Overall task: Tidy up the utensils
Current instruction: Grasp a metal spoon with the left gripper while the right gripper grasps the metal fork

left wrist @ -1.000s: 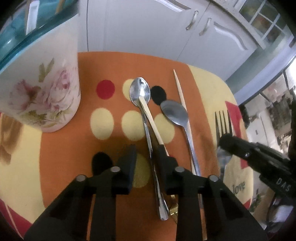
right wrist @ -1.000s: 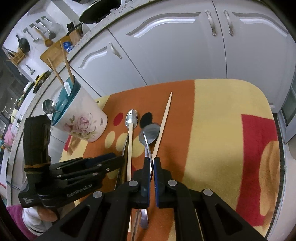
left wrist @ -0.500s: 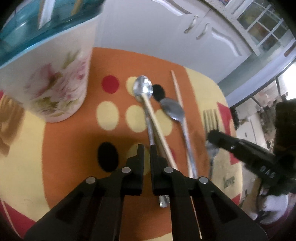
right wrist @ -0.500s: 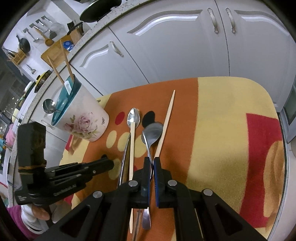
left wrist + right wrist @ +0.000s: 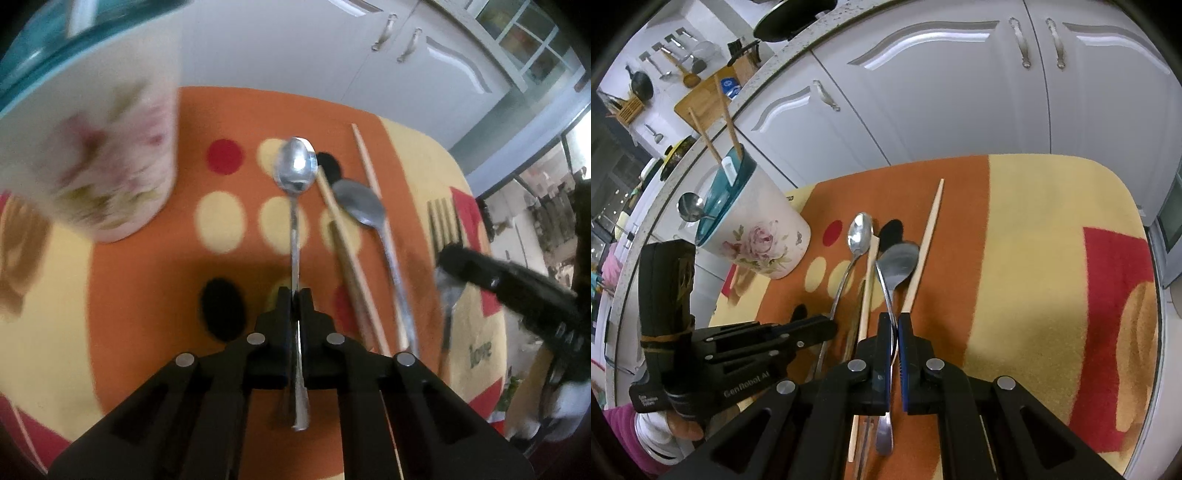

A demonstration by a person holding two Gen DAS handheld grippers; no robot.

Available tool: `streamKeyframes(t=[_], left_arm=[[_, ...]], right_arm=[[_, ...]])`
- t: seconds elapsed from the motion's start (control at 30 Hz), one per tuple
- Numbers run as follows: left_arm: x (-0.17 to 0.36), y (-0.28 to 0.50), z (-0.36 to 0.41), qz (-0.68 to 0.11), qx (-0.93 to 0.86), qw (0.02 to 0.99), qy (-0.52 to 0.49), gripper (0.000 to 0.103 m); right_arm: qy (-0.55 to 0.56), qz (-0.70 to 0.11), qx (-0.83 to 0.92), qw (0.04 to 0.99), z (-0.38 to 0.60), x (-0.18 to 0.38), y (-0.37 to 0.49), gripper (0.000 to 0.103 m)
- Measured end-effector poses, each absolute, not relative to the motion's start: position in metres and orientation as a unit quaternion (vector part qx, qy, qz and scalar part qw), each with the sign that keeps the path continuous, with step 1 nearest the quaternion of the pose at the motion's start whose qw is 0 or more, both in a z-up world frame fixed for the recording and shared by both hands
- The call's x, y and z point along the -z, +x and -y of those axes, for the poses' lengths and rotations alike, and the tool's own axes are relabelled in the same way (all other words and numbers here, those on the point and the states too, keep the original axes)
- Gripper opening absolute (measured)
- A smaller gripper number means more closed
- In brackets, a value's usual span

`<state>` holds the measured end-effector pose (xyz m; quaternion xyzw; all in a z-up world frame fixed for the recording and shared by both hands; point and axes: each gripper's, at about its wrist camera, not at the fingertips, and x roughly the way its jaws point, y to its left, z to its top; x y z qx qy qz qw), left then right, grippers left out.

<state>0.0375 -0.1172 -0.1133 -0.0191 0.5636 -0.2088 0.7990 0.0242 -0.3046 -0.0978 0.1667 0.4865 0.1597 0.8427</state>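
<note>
My left gripper (image 5: 294, 295) is shut on the handle of a long shiny spoon (image 5: 296, 170), its bowl pointing away; the spoon also shows in the right wrist view (image 5: 860, 233), and the left gripper shows there too (image 5: 827, 326). My right gripper (image 5: 894, 321) is shut on the handle of a duller, wider spoon (image 5: 897, 260), which also shows in the left wrist view (image 5: 357, 202). Two wooden chopsticks (image 5: 341, 240) (image 5: 925, 243) lie beside the spoons. A fork (image 5: 441, 221) lies to the right, partly hidden by the right gripper (image 5: 465, 264).
A floral utensil holder with a teal rim (image 5: 753, 229) stands at the left on the orange and yellow mat (image 5: 1034, 240); it holds chopsticks and a ladle. It looms close in the left wrist view (image 5: 88, 147). White cabinet doors (image 5: 960, 92) stand behind the table.
My left gripper has closed on the long spoon's handle and lifted it off the chopstick. The utensil holder looks closer. The right gripper stays shut on the wider spoon.
</note>
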Motion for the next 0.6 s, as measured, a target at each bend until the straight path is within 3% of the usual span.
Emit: streamKeyframes(t=[0.37, 0.43, 0.47, 0.5, 0.6], left_arm=[[0.109, -0.007, 0.085, -0.579, 0.233, 0.781, 0.002, 0.004], [0.101, -0.001, 0.083, -0.565, 0.238, 0.789, -0.012, 0.016], [0.097, 0.003, 0.082, -0.559, 0.237, 0.795, -0.019, 0.028], [0.094, 0.008, 0.082, -0.553, 0.234, 0.799, -0.027, 0.034], [0.091, 0.023, 0.085, -0.533, 0.218, 0.817, -0.026, 0.035]], right_arm=[[0.178, -0.492, -0.168, 0.836, 0.305, 0.107, 0.028, 0.003], [0.183, -0.493, -0.171, 0.833, 0.305, 0.108, 0.03, 0.003], [0.185, -0.494, -0.173, 0.832, 0.305, 0.109, 0.03, 0.003], [0.187, -0.494, -0.174, 0.831, 0.306, 0.11, 0.031, 0.003], [0.191, -0.496, -0.177, 0.828, 0.308, 0.112, 0.032, 0.003]])
